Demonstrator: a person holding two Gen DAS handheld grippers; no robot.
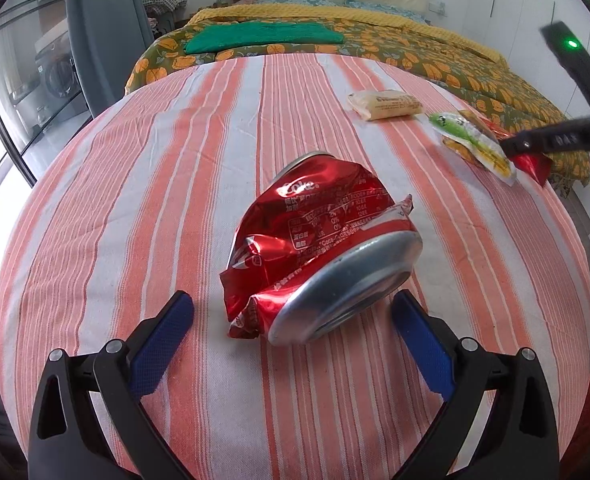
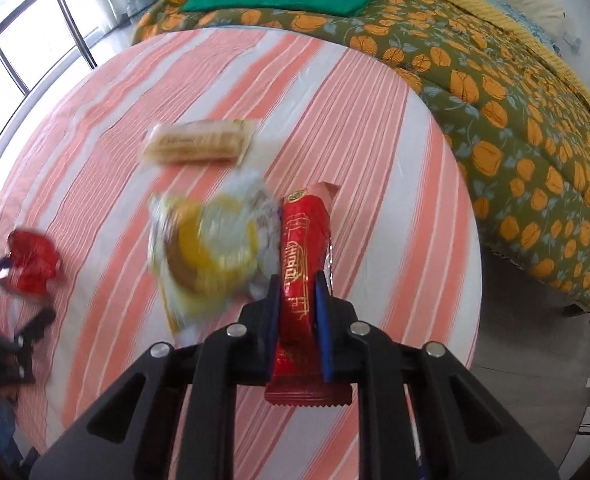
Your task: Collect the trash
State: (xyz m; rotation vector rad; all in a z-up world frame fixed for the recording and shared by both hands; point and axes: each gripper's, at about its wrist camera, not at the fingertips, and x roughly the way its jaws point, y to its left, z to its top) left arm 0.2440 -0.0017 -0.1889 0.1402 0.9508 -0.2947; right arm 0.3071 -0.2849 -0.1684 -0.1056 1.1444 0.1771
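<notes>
Between right fingers (image 2: 322, 300): red wrapper (image 2: 303, 248)

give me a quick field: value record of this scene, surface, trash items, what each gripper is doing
surface: round table under a pink and white striped cloth, beside a bed
left gripper: open, jaws either side of the crushed red can, not pressing it
right gripper: shut on the red wrapper
other trash on cloth: beige snack packet; clear packet with yellow contents
collection bin: none in view
</notes>
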